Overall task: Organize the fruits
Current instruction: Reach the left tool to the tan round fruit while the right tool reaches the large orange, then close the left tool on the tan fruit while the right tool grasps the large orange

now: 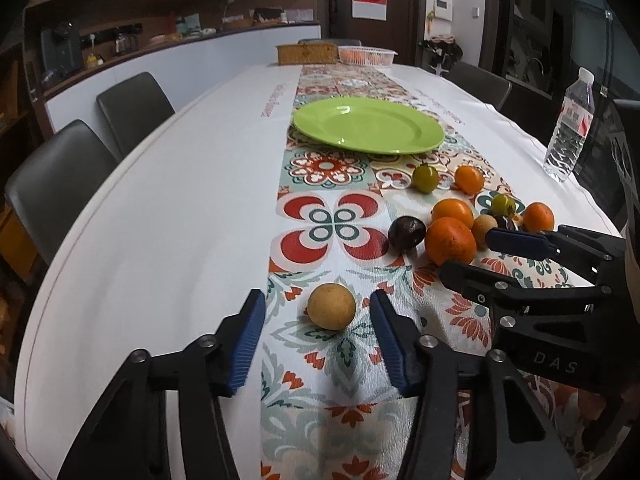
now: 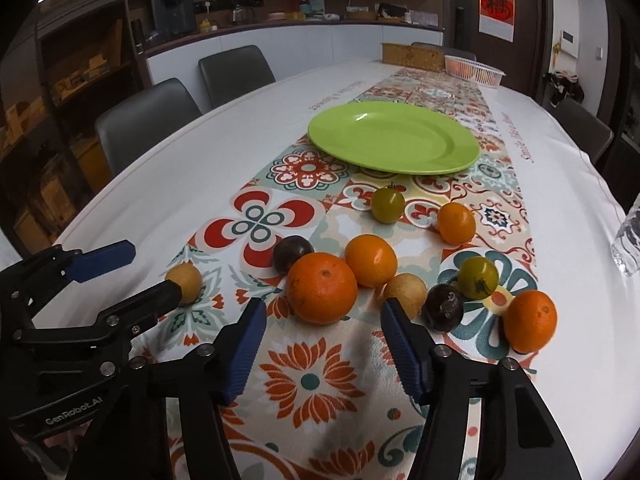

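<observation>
A round tan fruit [image 1: 332, 306] lies on the patterned runner between the blue pads of my left gripper [image 1: 318, 304]; a gap shows on each side, so it stands open. My right gripper [image 2: 324, 312] is open too, its tips just short of a large orange [image 2: 322, 287], with no pad touching. Around that orange sit a smaller orange [image 2: 371, 260], a dark purple fruit [image 2: 293, 252], another tan fruit [image 2: 405, 290] and green tomatoes [image 2: 387, 205]. The green plate [image 1: 368, 132] lies farther back with nothing on it. The right gripper [image 1: 468, 254] shows at the left wrist view's right edge.
A water bottle [image 1: 570, 128] stands near the table's right edge. At the far end are a woven box [image 1: 306, 54] and a white basket [image 1: 367, 56]. Grey chairs [image 1: 52, 184] line the left side. White cloth lies left of the runner.
</observation>
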`<state>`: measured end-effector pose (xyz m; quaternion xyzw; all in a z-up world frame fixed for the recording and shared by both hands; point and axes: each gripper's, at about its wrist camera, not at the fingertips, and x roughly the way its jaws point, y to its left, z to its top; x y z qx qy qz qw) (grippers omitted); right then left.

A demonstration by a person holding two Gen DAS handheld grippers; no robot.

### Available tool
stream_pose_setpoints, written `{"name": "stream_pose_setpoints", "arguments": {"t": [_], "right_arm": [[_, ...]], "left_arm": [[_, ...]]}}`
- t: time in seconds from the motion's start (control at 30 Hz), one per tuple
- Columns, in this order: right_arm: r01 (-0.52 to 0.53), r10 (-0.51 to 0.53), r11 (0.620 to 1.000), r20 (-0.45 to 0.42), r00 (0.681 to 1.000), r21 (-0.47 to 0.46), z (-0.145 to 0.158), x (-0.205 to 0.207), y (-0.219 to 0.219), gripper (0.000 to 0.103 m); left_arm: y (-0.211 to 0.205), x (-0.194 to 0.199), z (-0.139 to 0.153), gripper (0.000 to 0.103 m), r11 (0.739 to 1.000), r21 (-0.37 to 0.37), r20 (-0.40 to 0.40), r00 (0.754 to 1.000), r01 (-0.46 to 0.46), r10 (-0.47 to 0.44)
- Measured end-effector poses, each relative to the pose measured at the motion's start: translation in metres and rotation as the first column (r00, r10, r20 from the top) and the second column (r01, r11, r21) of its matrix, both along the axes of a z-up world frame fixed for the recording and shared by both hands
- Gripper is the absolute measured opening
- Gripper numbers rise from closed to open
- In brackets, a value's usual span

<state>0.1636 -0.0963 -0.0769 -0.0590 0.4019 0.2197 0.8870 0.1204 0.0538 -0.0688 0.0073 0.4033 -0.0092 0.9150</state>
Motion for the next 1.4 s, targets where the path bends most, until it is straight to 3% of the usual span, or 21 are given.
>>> {"name": "stream_pose_setpoints", "arguments": {"t": [0.47, 0.87, 1.4], "right_arm": [[-0.011, 0.011, 1.000, -0.045, 0.999, 0.003, -0.009, 0.014, 0.005, 0.046], [-0.031, 0.031, 1.000, -0.033, 0.999, 0.001, -0.007, 0.012, 0.006, 0.041], [-0.023, 0.022, 0.999, 0.047, 0.999, 0.023, 0.029, -0.009, -0.011, 0.041]], "left_arm": [[0.004, 0.016, -0.011, 0.028, 0.997, -0.074, -0.065, 0.998, 0.018, -0.022], [0.005, 0.013, -0.005, 0.028, 0.996, -0.094, -0.055, 0.998, 0.004, -0.009], [-0.011, -0.002, 0.039, 0.028, 0.997, -0.065, 0.061, 0.998, 0.034, -0.030]]}}
